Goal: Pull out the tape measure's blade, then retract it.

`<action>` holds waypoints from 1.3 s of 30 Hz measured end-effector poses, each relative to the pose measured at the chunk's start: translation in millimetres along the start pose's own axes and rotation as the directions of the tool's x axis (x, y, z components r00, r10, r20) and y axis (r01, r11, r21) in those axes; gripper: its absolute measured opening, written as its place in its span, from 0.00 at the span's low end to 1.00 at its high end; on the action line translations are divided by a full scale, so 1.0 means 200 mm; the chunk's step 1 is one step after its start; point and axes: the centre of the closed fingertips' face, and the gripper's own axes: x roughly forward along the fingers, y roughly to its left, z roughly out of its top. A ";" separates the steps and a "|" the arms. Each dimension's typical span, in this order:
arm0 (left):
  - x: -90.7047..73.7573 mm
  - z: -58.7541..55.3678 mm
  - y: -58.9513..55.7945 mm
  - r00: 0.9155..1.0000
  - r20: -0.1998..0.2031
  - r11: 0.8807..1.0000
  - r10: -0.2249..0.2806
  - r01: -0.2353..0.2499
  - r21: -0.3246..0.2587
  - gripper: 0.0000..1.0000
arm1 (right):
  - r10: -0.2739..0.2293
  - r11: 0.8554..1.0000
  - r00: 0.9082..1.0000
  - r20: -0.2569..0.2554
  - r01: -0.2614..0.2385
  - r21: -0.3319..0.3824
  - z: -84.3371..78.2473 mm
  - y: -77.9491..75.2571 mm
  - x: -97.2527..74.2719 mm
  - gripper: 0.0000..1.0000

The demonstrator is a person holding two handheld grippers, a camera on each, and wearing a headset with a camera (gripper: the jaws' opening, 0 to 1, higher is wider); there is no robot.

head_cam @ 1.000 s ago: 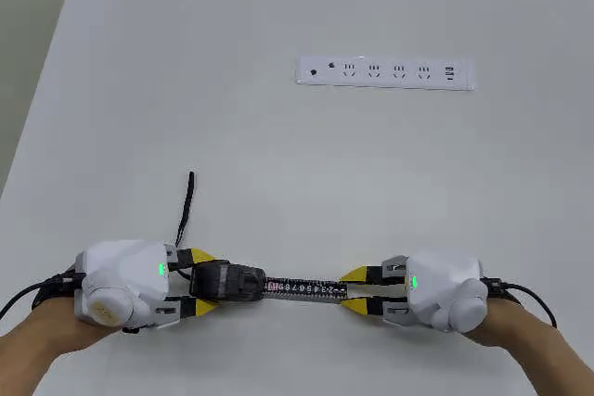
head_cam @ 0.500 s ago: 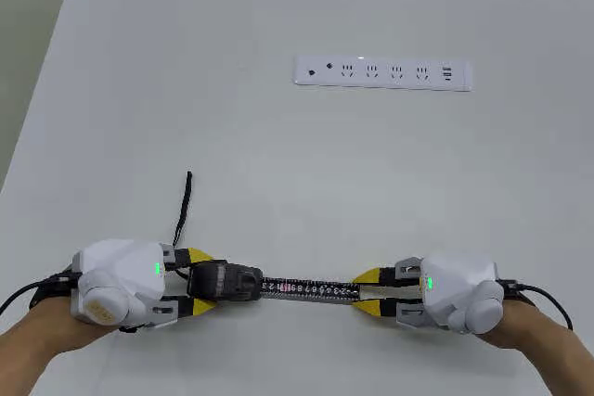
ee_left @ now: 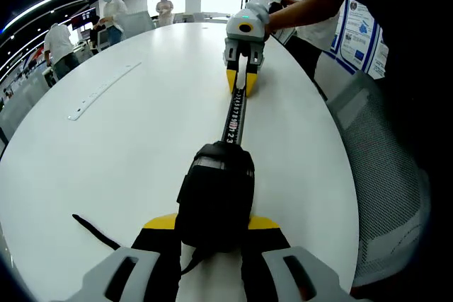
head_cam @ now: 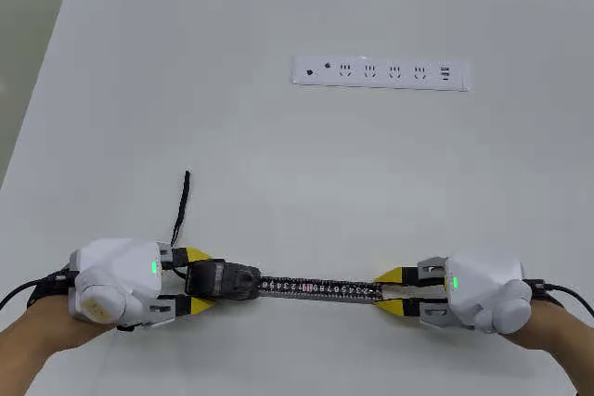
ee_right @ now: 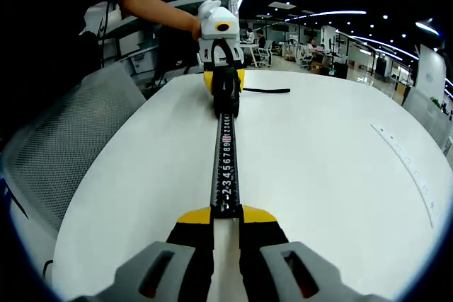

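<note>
Black tape measure (head_cam: 223, 281), blade (head_cam: 316, 287) drawn out, held at both ends

Item 1, tape measure: black case, low and left of centre in the head view, close over the white bench (head_cam: 278, 164). Whether it touches the surface cannot be told. The yellow-tipped jaws of the left hand-held gripper (head_cam: 199, 279) are clamped on its two sides. In the left gripper view the case sits at bottom centre, between those jaws.

Item 2, blade: dark strip with pale numerals and a few red marks. It runs in a straight line rightward from the mouth of the case along the lower part of the head view. In the right gripper view it rises from bottom centre to the case at upper centre.

Item 3, right hand-held gripper (head_cam: 390, 289): white body with a green light, lower right of the head view. Its jaws are closed together on the free end of the blade.

Item 4, strap (head_cam: 182, 206): thin and black, lying on the bench, trailing from beside the left hand-held gripper toward the upper left.

Item 5, power strip (head_cam: 380, 72): white, flat on the bench, upper right of centre, well apart from both grippers.

Item 6, hands: one grips each tool, at the lower left and lower right corners
</note>
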 end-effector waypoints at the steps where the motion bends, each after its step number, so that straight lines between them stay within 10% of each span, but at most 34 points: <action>1: 0.00 0.00 0.00 1.000 0.000 1.000 0.000 0.000 -0.001 0.29 | -0.001 1.000 1.000 -0.003 0.001 -0.001 -0.01 0.00 -0.01 0.11; 39: 0.00 0.00 0.00 1.000 -0.016 1.000 -0.013 0.013 -0.004 0.29 | -0.018 1.000 0.997 -0.074 0.018 0.005 -0.19 0.00 -0.25 0.11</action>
